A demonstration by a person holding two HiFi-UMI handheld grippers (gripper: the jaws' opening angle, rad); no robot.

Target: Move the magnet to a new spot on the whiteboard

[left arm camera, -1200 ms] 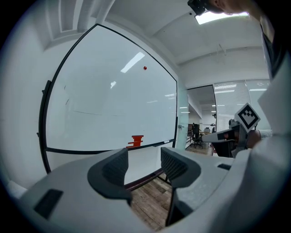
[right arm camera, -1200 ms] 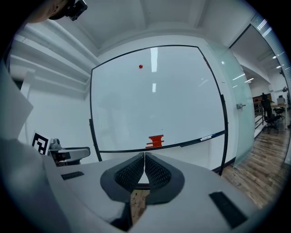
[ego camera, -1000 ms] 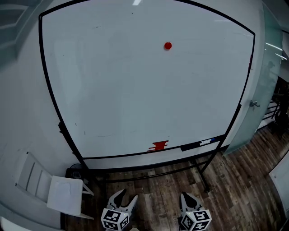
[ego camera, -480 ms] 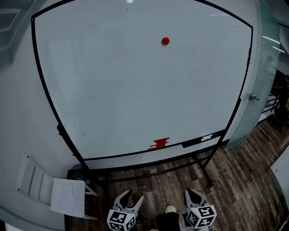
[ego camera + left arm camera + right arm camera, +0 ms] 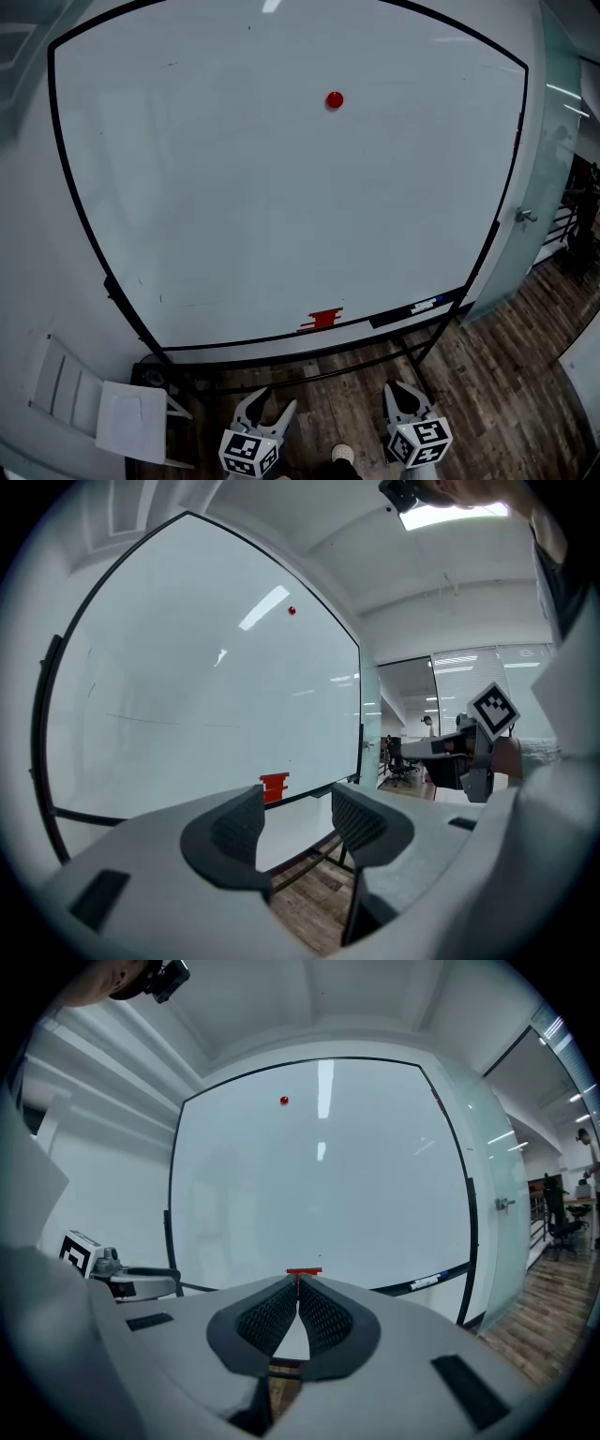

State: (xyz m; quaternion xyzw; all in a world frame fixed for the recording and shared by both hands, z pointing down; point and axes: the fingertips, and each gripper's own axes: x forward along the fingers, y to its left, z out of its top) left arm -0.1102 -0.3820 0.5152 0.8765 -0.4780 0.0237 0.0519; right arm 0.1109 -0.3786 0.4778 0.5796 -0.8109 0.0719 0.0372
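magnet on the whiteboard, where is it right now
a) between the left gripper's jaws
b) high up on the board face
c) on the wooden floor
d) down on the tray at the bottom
B: the red magnet sits high on the whiteboard, while the left gripper, open, and the right gripper, shut on nothing, are low over the floor.

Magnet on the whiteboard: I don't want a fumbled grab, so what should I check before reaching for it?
1. Magnet in sight, high on the whiteboard: ok.
2. Left gripper jaws apart, empty: ok.
3. Right gripper jaws apart: not ok, they are together.
4. Grippers close to the magnet: not ok, both hang low below the whiteboard.
5. Bare whiteboard for a new spot: ok.
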